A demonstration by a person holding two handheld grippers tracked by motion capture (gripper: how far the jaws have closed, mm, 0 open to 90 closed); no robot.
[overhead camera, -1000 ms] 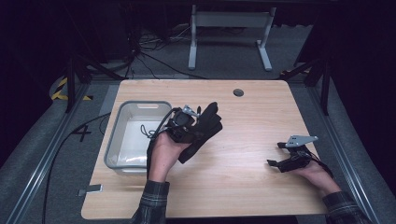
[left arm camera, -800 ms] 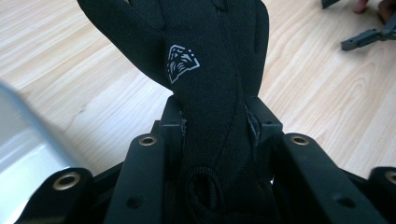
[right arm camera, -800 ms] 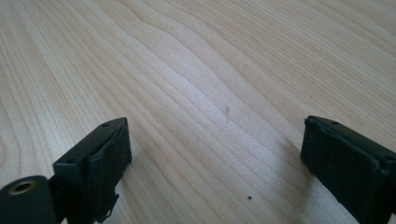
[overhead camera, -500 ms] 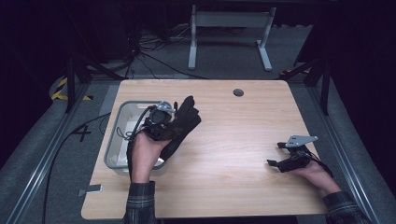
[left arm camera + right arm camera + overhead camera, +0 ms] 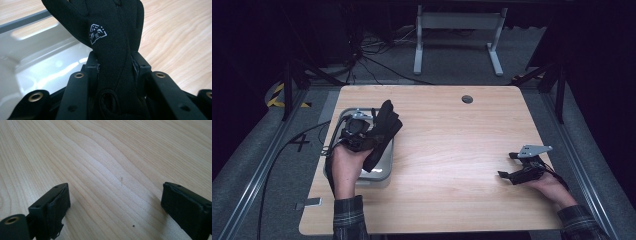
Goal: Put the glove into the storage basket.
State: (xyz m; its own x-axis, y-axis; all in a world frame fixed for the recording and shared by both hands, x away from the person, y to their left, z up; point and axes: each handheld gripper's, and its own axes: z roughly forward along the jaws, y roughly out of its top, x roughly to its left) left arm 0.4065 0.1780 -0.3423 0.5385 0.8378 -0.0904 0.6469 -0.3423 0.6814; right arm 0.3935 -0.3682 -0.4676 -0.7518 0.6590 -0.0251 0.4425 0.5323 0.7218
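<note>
Since the earlier frames, left tongs point(image 5: 371, 131) and the black glove point(image 5: 384, 131) they carry have shifted leftward across the table point(image 5: 452, 150), from near its middle to above the metal tray point(image 5: 384, 172); right tongs point(image 5: 512, 167) unchanged in place.

Glove: clamped between the left tongs' jaws, which stand fairly narrow, pressed on the cuff end. In the left gripper view the glove point(image 5: 115, 50) rises from between the jaws, a white emblem point(image 5: 98, 33) on its back, finger end pointing away from the hand. It hangs over the tray's right-hand side, partly past the rim towards bare wood; whether it touches the tray, cannot tell.

Tray: shiny, shallow, at the table's left side; its floor point(image 5: 50, 65) shows below and left of the glove.

Left hand point(image 5: 348, 167) grips the tongs from the near edge, plaid sleeve point(image 5: 348, 220) behind it.

Right tongs: jaws wide apart, nothing between them, low over bare wood point(image 5: 112, 170) near the table's right edge, well apart from the glove.
</note>
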